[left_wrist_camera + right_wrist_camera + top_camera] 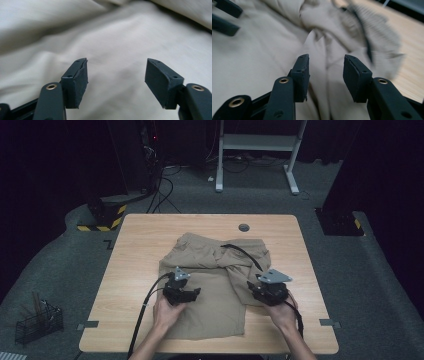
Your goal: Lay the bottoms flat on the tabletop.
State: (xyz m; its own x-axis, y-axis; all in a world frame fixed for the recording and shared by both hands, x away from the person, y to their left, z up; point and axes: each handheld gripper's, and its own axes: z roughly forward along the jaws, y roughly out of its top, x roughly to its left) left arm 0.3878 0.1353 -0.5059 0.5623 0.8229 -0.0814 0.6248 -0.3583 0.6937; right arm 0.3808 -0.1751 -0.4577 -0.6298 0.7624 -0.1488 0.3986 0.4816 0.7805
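Lit table, dark surroundings, blurred close-ups

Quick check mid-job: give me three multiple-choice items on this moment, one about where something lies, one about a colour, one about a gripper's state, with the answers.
1. Where does the garment lie?
A. On the table
B. On the floor
C. In the wire basket

2. What colour is the garment?
A. Blue
B. Beige
C. Red

3. How does the left gripper stand?
A. Shut on cloth
B. Shut, empty
C. Open above cloth

Answers: 1 A, the high view shows it spread on the wooden top. 2 B, the cloth looks beige in each view. 3 C, its jaws stand apart with nothing between them.
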